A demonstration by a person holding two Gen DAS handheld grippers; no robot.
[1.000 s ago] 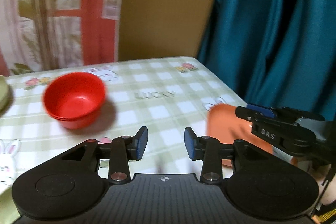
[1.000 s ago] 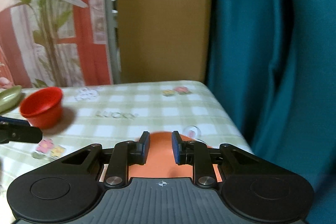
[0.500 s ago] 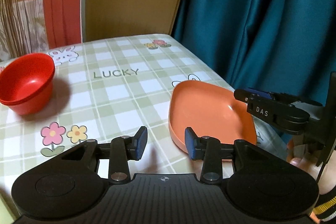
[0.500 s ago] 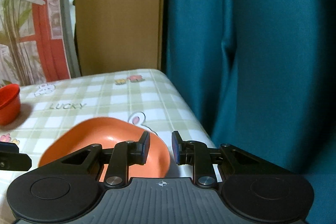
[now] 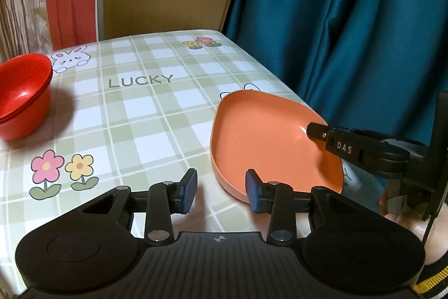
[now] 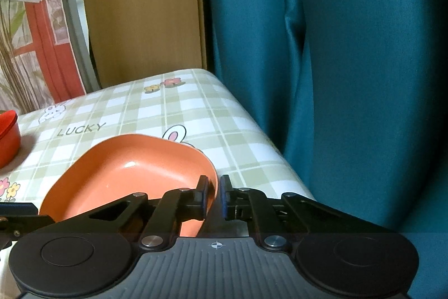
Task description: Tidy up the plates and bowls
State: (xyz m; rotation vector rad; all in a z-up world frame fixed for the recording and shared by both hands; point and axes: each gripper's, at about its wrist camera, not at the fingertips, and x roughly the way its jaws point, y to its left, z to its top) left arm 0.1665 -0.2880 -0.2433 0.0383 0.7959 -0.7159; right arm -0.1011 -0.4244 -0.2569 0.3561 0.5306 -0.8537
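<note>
I have the table (image 5: 145, 114) in its checked cloth ahead of me, with the orange plate (image 5: 268, 136) lying near its right edge by the teal curtain (image 5: 350, 27) and the red bowls (image 5: 22, 97), nested one in the other, well apart at the far left. The plate looks like thin, stiff plastic, light and a little slick by its sheen, so I judge the raised rim the only sensible place to take it, pinching wall and lip together. My right gripper (image 6: 214, 194) has just been closing and now stands nearly shut on that rim at the plate's near right corner, one finger inside the dish and one outside. My left gripper (image 5: 221, 191) hangs partly open and empty just beside the plate's near edge.
</note>
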